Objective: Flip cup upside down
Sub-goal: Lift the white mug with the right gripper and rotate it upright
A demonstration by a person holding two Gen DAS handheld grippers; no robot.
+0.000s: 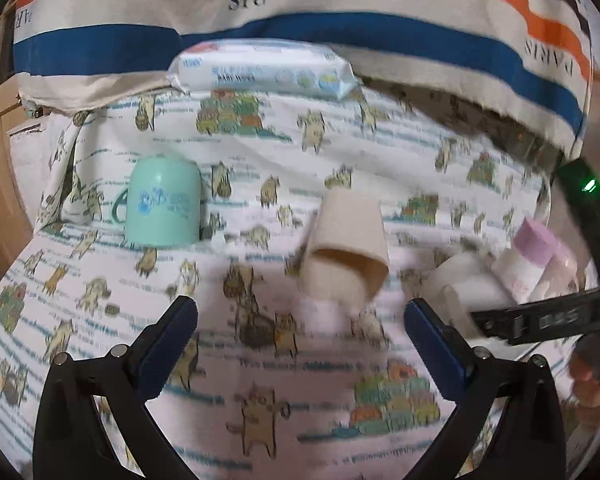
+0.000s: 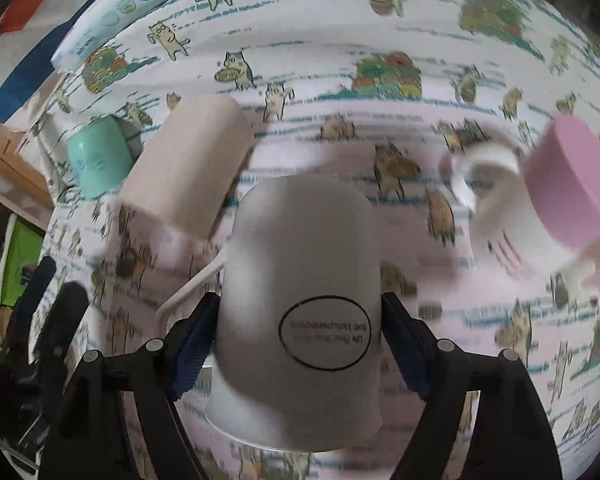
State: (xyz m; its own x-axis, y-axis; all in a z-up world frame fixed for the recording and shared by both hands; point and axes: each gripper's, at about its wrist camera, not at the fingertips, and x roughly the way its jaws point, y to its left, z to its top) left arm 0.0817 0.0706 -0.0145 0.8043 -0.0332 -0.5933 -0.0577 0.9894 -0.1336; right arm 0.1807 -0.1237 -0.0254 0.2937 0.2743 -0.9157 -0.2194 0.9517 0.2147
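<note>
Left wrist view.
- Left gripper [image 1: 300,320]: fingers spread wide apart, holding nothing, hovering above the cat-print cloth [image 1: 260,152].
- Beige cup [image 1: 346,246]: just ahead of the open fingers, tilted, mouth turned down and toward the camera; whether its rim rests on the cloth cannot be told through the blur.
- Mint cup [image 1: 165,204]: well off to the left, standing mouth-down, handle on its left.
- Pack of baby wipes [image 1: 262,68]: at the far edge of the cloth, against a striped bag [image 1: 340,28].
- Pink-capped bottle [image 1: 534,256]: at the right, close to the other tool's black arm.

Right wrist view.
- Right gripper [image 2: 300,332]: clamped on the white cup [image 2: 304,300], one blue pad on each flank.
- White cup: base up, rim down and nearest the lens, its oval label reading inverted, handle off to the left; it looks nearly turned over.
- Handling note: lower it straight so the whole rim meets the cloth at once, and part the fingers only then; the soft cloth may let it rock.
- Obstructions: the beige cup [image 2: 188,168] is just behind to the left; the pink-capped bottle [image 2: 568,184] and a pale looped handle [image 2: 484,172] crowd the right. The clear patch directly beneath seems safest.
</note>
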